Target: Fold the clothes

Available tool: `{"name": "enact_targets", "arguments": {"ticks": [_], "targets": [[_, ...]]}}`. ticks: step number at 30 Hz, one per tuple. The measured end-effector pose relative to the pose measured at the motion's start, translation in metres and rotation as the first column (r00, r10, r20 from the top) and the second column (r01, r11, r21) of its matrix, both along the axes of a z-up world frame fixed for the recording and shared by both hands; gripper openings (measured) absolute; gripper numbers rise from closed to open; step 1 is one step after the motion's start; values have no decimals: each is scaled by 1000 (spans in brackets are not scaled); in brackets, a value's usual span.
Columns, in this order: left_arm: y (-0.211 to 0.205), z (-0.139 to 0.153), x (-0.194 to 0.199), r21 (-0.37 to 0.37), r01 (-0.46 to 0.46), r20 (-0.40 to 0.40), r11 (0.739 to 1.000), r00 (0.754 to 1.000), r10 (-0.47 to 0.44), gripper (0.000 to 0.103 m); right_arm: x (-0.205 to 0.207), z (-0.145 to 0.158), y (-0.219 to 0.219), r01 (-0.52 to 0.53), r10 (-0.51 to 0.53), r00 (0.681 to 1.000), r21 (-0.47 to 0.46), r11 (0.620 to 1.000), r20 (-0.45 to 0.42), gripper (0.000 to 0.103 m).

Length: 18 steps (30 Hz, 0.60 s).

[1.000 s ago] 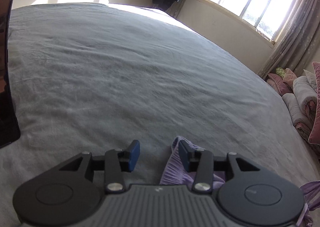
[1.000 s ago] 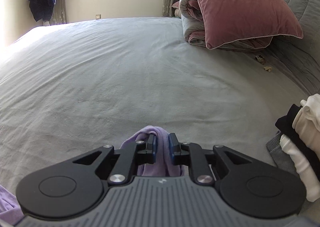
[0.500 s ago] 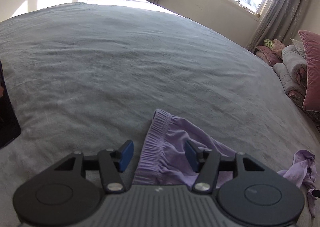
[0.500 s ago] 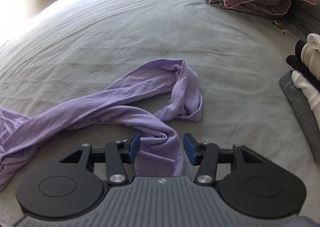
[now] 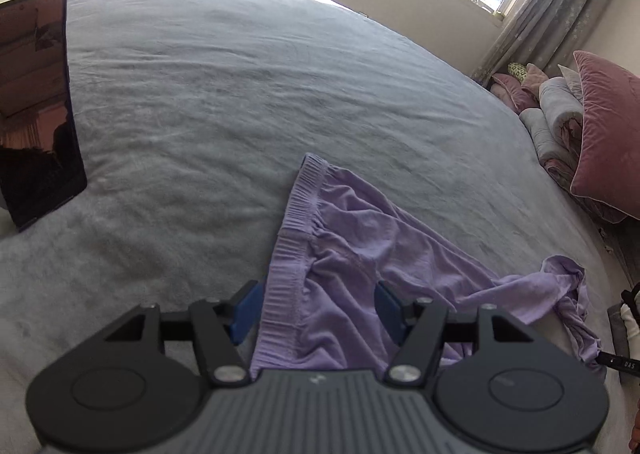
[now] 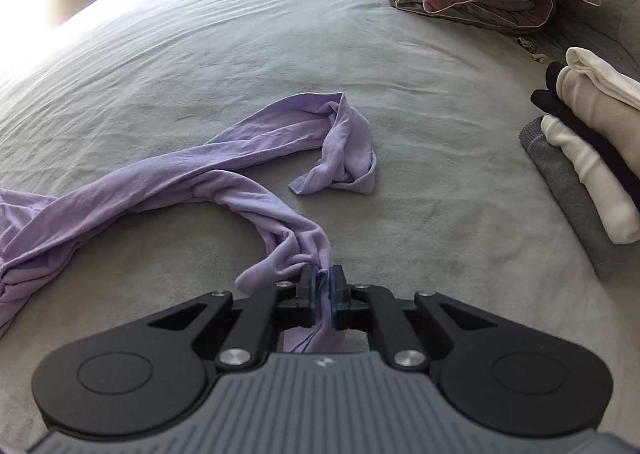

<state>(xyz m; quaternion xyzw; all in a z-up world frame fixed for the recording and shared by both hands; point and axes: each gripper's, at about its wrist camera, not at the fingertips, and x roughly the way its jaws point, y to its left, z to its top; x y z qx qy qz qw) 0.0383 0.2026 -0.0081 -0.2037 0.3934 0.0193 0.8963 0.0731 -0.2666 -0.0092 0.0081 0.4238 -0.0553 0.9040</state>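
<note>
The lilac trousers (image 5: 340,254) lie crumpled on the grey bed (image 5: 220,93), waistband toward the far side. The left tongs (image 5: 316,308) are opening, their blue pads on either side of the waistband end without pressing it. The right tongs (image 6: 323,296) are closing, pinching a twisted trouser leg (image 6: 280,230). Folded clothes (image 6: 580,157) are stacked at the right.

On my feeds: thin, soft lilac jersey pants (image 5: 344,250) with a ribbed waistband lie rumpled on the bed's (image 5: 224,93) matt, nubby grey cover; at ten o'clock, a glossy dark tablet (image 5: 36,105); my grippers' housings look matt black plastic.
</note>
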Motion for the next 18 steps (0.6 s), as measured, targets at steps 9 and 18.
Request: {"name": "enact_targets", "arguments": {"ticks": [9, 18], "targets": [[28, -4, -34, -138, -7, -50, 990, 999, 0, 64, -56, 18, -22, 30, -28, 999, -69, 997, 34, 7], [44, -33, -41, -365, -91, -143, 927, 989, 40, 63, -92, 26, -51, 99, -94, 994, -128, 987, 47, 7]]}}
